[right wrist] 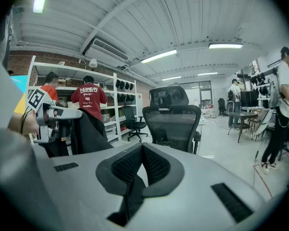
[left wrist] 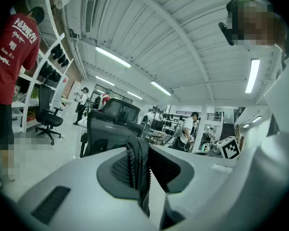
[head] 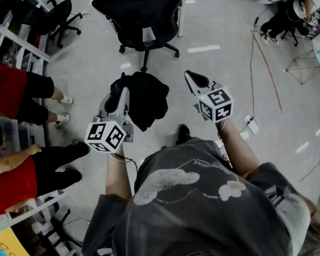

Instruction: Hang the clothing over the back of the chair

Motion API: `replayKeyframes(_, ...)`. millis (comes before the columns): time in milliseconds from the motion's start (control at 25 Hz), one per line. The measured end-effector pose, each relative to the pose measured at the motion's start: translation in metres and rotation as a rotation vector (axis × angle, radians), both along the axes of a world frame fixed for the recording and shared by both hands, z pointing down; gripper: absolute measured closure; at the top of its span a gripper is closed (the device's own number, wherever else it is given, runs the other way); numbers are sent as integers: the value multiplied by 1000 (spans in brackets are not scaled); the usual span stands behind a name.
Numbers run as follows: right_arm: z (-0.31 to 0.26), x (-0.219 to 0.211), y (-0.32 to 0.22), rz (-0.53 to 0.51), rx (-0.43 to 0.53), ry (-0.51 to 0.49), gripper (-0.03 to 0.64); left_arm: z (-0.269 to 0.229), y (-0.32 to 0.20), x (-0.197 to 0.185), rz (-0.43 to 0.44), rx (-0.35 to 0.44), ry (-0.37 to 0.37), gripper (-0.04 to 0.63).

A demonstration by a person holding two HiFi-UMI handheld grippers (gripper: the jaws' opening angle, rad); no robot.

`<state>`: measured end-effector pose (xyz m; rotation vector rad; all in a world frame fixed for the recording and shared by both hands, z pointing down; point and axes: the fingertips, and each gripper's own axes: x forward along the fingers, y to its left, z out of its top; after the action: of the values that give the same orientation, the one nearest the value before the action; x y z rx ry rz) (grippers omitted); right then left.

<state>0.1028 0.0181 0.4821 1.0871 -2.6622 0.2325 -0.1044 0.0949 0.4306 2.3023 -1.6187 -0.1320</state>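
Left gripper [head: 122, 96]: held nearly level. Its fingers pinch a fold of the clothing, and in the left gripper view a zipper edge runs up between the pads.
Clothing [head: 144, 99]: a black garment, bunched. It hangs off the left gripper in the air between the two grippers, clear of the floor and well apart from the chair.
Feel: judged light and limp. It will sag from any single hold and drape rather than keep a shape. The zipper probably adds a little stiffness and weight along one edge. A thin fold could slide out of the pads.
Hold: one pinch leaves it in a clump. A second hold by the right gripper on a free edge, away from the left pinch, would likely let it be spread wide. The bundle does not show which part is collar or hem.
Chair [head: 141, 9]: a black mesh office chair on the floor ahead of the person. Its back [right wrist: 172, 121] stands upright and bare.
Right gripper [head: 196, 80]: tipped a little down, fingers pressed together with nothing seen between them. It is beside the clothing, not touching it.
Risk: laid unevenly over the back, the garment could slip off. Roughly equal lengths on each side would likely sit best.
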Motion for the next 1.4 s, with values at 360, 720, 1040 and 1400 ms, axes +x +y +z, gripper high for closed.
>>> replayKeyframes(360,-4,20,-20,-3,-13,-19,624,-13,-16,18,-15,18,-23,529)
replayKeyframes(720,-3,37,-51,-73,9,-86,624,-5,-37,28,-85,-3,-44,531)
replayKeyframes(1040,11,48,-82,-138,0,-93,624,-1,-45,36,-163,0,-49,531)
replayKeyframes(1400,3,12,-112,-171,22,-83,624,-11,-75,14,-185,17,-63,531)
